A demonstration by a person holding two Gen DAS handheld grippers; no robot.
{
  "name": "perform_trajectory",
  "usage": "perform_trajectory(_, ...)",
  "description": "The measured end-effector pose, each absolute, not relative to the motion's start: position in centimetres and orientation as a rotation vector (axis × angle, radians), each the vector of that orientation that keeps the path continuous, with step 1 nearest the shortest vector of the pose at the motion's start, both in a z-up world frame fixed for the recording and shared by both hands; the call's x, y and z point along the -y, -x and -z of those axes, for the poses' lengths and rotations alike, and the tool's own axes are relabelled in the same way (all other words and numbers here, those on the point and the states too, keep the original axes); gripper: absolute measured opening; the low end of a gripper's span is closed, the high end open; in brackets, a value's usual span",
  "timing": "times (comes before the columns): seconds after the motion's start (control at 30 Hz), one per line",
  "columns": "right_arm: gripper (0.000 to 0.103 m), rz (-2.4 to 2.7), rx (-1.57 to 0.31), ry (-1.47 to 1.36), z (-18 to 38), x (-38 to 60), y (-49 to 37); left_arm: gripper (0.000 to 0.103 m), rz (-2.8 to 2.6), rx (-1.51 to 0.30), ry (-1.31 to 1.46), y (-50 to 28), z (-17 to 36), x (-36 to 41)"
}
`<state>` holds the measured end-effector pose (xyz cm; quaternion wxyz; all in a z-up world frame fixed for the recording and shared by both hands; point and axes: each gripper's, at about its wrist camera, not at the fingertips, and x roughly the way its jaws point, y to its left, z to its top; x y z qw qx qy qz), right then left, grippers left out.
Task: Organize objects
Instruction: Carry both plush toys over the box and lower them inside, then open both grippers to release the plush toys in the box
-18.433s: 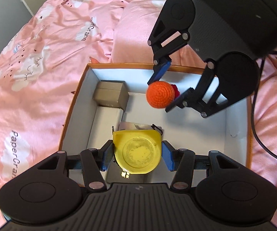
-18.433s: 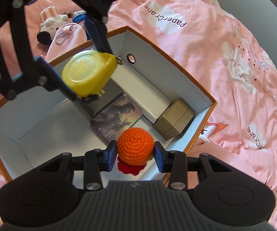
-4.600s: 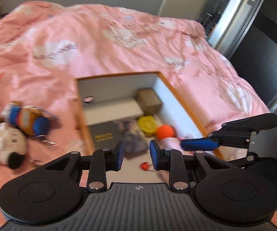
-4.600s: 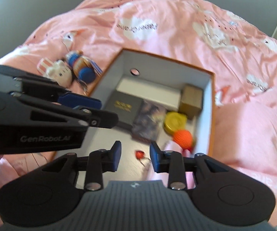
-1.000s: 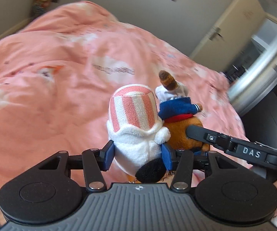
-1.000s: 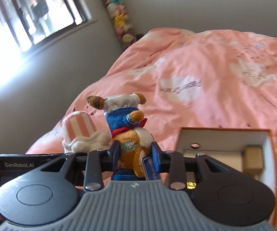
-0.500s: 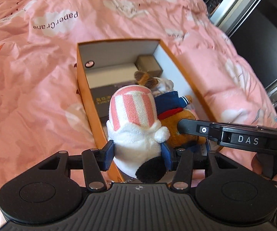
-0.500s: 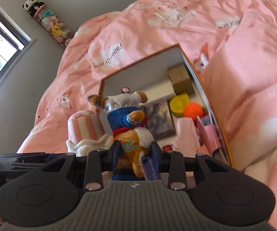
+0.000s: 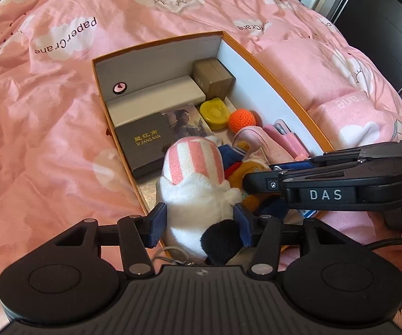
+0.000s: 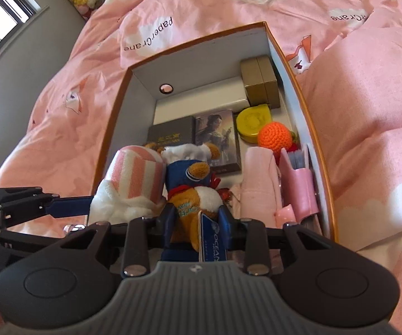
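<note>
Change since half a second earlier: both plush toys are sitting lower, now inside the near end of the box rather than above it; the left tool's jaws have just been opening, with the striped plush between them.

Left wrist view – left tool (image 9: 199, 224): jaws are spreading; the pads are flanking the striped plush (image 9: 194, 171) and a gap is showing on the left side, so the pinch is judged to be letting go.
Left wrist view – striped plush position: it is resting at the near end of the box (image 9: 273, 72), against the left wall.
Left wrist view – right tool (image 9: 259, 178): it is reaching in from the right, side-on, over the bear plush (image 9: 252, 167).
Left wrist view – legible writing: "DAS" on the right tool; "XI JIANG NAN" in gold on the black case (image 9: 142, 145); "PaperCrane" on the pink bedcover (image 9: 47, 111).

Right wrist view – right tool (image 10: 198, 222): jaws are pinching the bear plush (image 10: 194, 192) at its lower body.
Right wrist view – bear position: it is standing upright in the box (image 10: 287, 64), beside the striped plush (image 10: 136, 173).
Right wrist view – legible writing: "OCEAN" on the bear's hang tag (image 10: 213, 244); smaller print is unreadable.
Right wrist view – progress: yellow case (image 10: 252, 122), orange crochet ball (image 10: 273, 138), brown box (image 10: 259, 81), photo card box (image 10: 217, 136) and pink items (image 10: 259, 184) are already lying inside; releasing both plush toys is judged the remaining step.
</note>
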<state>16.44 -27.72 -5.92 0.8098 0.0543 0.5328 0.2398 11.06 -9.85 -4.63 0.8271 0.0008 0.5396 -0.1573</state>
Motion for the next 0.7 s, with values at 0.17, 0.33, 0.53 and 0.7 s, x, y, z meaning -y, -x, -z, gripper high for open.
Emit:
perform_trajectory(0.17, 0.020, -0.508, -1.187, -0.126, 7.1, 27.6, -16.5, 0.063, 0.362, -1.157, 0.037, -11.2, 5.3, 9.3)
perform_trajectory(0.33, 0.021, -0.486, -1.173, -0.111, 6.9, 27.8, -16.3, 0.064, 0.388, -1.110, 0.124, -11.0, 4.8, 7.9)
perform_trajectory(0.53, 0.028, -0.489, -1.083, -0.068, 5.0, 27.1, -15.0, 0.064, 0.383, -1.007, 0.190, -10.4, 2.6, 5.9)
perform_trajectory(0.7, 0.033, -0.481, -0.950, -0.010, 2.3, 26.2, -13.3, 0.063, 0.303, -0.899, 0.215, -9.9, 0.7, 3.9)
